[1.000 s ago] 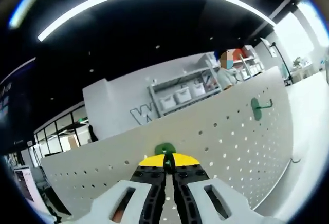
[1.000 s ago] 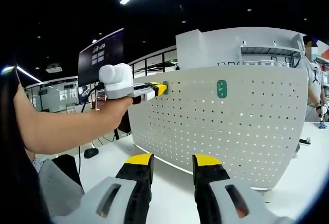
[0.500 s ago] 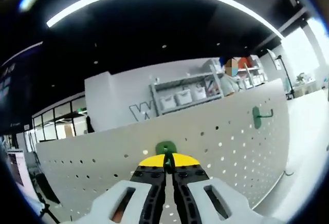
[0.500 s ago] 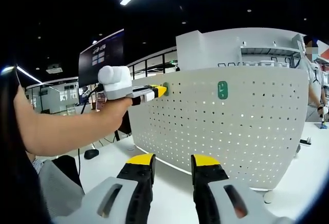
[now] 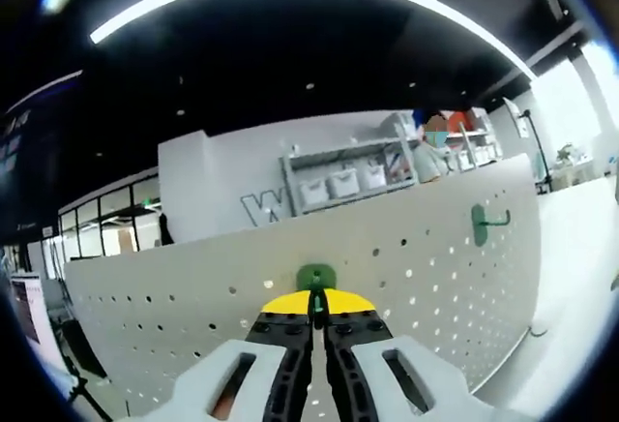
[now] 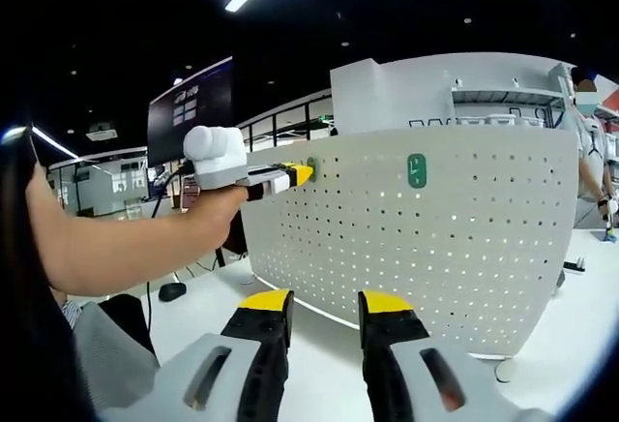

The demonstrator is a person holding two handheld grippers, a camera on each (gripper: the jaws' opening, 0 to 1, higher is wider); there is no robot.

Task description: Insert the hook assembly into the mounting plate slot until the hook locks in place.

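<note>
The left gripper (image 5: 311,308) had its jaws pressed together on the green hook (image 5: 315,277), whose plate sat right at the pegboard (image 5: 426,277), near the top edge. The right gripper view showed the same from the side: the left gripper (image 6: 298,174) tip at the board's upper left corner, the person's forearm (image 6: 126,243) stretched out level behind it. This looked like the insertion step itself, the hook meeting its holes; whether it had locked could not be told. Next would come a firm push in and down to seat it, then a release. The right gripper (image 6: 324,311) hung low with its jaws apart, empty, well clear of the board. A second hook (image 6: 417,169) was already hung further along.
</note>
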